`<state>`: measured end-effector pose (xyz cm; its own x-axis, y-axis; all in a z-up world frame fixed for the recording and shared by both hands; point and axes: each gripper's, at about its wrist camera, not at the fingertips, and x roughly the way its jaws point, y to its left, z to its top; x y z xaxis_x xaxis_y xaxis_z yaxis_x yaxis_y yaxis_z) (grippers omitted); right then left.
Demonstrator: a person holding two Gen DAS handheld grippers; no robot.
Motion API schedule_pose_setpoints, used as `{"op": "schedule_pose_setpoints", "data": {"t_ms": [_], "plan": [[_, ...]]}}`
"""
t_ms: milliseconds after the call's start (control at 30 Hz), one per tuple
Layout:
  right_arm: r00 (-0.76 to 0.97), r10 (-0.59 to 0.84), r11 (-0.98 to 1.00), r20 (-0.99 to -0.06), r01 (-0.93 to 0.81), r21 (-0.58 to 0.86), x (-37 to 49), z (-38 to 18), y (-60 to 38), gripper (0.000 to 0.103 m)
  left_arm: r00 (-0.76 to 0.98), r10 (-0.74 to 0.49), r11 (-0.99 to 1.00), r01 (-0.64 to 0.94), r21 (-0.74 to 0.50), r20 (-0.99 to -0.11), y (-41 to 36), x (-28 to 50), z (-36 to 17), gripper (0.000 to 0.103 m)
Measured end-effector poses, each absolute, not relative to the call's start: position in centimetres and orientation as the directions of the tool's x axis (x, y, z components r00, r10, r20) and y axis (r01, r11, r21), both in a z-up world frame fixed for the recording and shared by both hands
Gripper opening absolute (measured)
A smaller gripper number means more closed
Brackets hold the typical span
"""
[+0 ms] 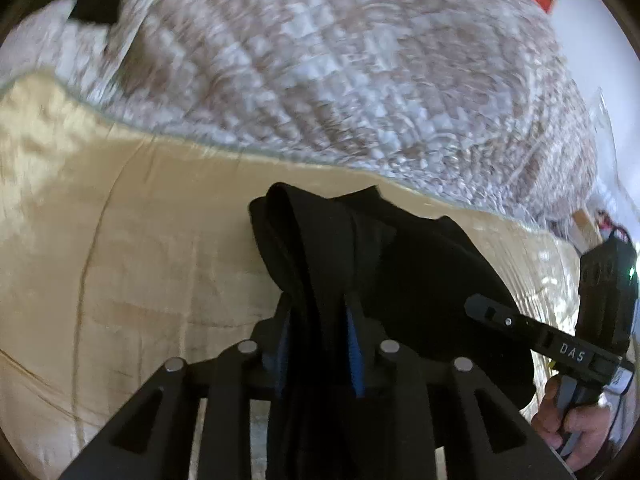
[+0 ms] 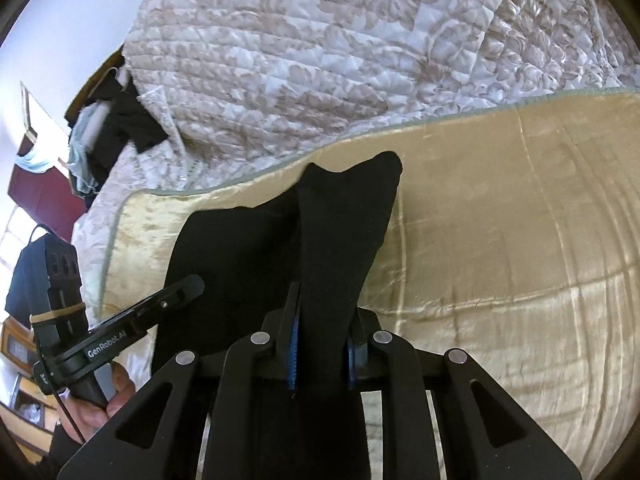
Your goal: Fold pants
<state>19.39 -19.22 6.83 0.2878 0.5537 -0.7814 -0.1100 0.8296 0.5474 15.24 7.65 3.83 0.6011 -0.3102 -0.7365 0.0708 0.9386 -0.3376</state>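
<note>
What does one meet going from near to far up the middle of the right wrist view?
right gripper → black pants → beige blanket → floral quilt

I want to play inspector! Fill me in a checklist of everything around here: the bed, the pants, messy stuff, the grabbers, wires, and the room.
Surface: gold blanket spread over a floral quilt.
Job's things: black pants, bunched, held up over the blanket.
Clutter: pile of clothes at the quilt's far edge.
Grippers: left hand-held gripper shut on the pants; right hand-held gripper shut on the pants.
Cables: thin black cable by the hand holding the left hand-held gripper.
Surroundings: white wall, dark red cabinet.
</note>
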Motion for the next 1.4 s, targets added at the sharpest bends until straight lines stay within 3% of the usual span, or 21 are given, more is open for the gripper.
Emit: {"op": "schedule_pose_setpoints", "data": {"t_ms": [67,133,300,500,600,800,900,1100,1300,1400], "plan": [[0.282,0.536,0.841,-0.796,-0.099,0.531,19.5,6.4,-19.5,0.028,0.592,-0.307,0.937,0.053,-0.345,-0.745,8.1,15.2,3.3,0.032],[0.299,0.493,0.867,-0.817,-0.091,0.49,19.4,6.5,-20.0,0.031,0.592,-0.288,0.944,0.042,-0.327,-0.753,8.2,14.8,3.1,0.033],[0.38,0.433,0.898,-0.817,-0.11,0.425,17.9,8.9,-21.1,0.031,0.628,-0.23,0.958,0.01,-0.288,-0.744,9.0,13.3,4.4,0.032],[0.357,0.419,0.906,-0.835,-0.222,0.36,15.5,9.9,-18.9,0.026,0.647,-0.274,0.953,0.086,-0.289,-0.712,7.2,11.4,5.8,0.032],[0.292,0.396,0.912,-0.871,-0.24,0.334,14.7,7.9,-17.9,0.025,0.612,-0.265,0.96,0.093,-0.266,-0.745,6.2,11.3,4.4,0.032],[0.338,0.402,0.907,-0.851,-0.275,0.319,15.9,9.4,-17.8,0.025,0.577,-0.226,0.97,0.056,-0.238,-0.785,6.3,11.6,3.2,0.032],[0.343,0.411,0.903,-0.845,-0.278,0.327,18.0,9.3,-17.5,0.02,0.594,-0.216,0.971,0.048,-0.233,-0.775,6.2,12.7,4.0,0.032],[0.329,0.373,0.921,-0.868,-0.245,0.303,22.5,6.1,-17.1,0.02,0.661,-0.165,0.982,0.044,-0.182,-0.732,5.8,15.4,6.0,0.032],[0.334,0.343,0.937,-0.878,-0.185,0.296,23.7,4.7,-18.7,0.02,0.613,-0.129,0.984,-0.017,-0.176,-0.779,6.9,16.8,3.9,0.032],[0.35,0.34,0.939,-0.873,-0.186,0.291,22.8,5.9,-19.1,0.02,0.642,-0.139,0.986,0.021,-0.164,-0.754,5.7,16.0,5.1,0.032]]}}
